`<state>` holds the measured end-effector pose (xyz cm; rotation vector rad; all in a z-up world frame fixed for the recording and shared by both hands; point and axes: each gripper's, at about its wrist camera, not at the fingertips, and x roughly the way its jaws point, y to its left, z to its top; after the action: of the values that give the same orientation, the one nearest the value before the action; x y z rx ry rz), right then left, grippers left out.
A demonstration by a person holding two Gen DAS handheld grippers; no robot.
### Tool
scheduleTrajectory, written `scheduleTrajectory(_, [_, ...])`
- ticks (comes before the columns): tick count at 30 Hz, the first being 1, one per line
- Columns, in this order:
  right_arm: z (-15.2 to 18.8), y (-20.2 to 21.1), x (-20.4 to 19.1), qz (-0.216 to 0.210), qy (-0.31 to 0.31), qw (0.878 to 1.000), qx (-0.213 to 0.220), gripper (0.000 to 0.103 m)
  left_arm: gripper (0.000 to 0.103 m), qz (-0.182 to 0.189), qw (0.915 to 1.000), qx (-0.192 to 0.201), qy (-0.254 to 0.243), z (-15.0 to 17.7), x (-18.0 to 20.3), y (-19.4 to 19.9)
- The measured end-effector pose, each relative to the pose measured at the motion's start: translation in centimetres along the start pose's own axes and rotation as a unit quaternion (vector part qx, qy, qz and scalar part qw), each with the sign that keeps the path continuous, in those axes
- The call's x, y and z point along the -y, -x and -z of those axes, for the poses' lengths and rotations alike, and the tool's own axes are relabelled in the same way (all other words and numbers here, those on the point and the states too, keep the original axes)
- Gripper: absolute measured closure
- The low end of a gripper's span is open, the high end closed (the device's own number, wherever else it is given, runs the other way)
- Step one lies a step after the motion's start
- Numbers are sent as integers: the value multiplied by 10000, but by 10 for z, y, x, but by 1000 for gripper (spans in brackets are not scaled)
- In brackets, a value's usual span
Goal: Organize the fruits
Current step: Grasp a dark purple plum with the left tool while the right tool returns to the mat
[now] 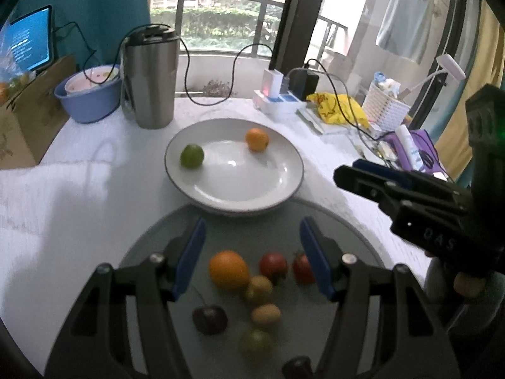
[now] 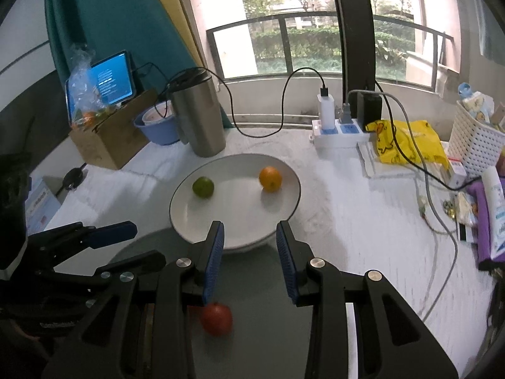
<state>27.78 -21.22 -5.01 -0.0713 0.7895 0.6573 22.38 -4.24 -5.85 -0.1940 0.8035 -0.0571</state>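
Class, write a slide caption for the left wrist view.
Open left gripper above grey tray of fruit; white plate holds lime, orange.

We note plate [image 1: 285, 186] at table [image 1: 79, 195] centre, two fruits [image 1: 192, 156] on it, well apart. Tray [image 1: 353, 237] before plate, more fruits [image 1: 228, 270] clustered on it. Flask [image 1: 151, 75] behind plate, left; basket [image 1: 383, 110] right.

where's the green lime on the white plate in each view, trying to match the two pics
Left wrist view: the green lime lies on the left part of the white plate, above centre of the picture.
Right wrist view: the green lime lies on the plate's left part, left of centre.
Shared landmark: the small orange on the same plate, right of the lime in both.
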Motion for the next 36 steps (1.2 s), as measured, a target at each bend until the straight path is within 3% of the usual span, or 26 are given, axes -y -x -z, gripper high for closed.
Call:
scheduleTrajectory(15, [62,31,1,111,-15,9998,-156,67,39,-203,9994,-253,-153,64,13,16])
scheduleTrajectory(23, [96,35,-10,-23,-32,9991,-426,66,39,-84,9986,-492,-200,92,20,22])
scheduleTrajectory(36, [117,47,-34,-284,18,9985,-477,67,39,149,9964,-738,-392,108,32,21])
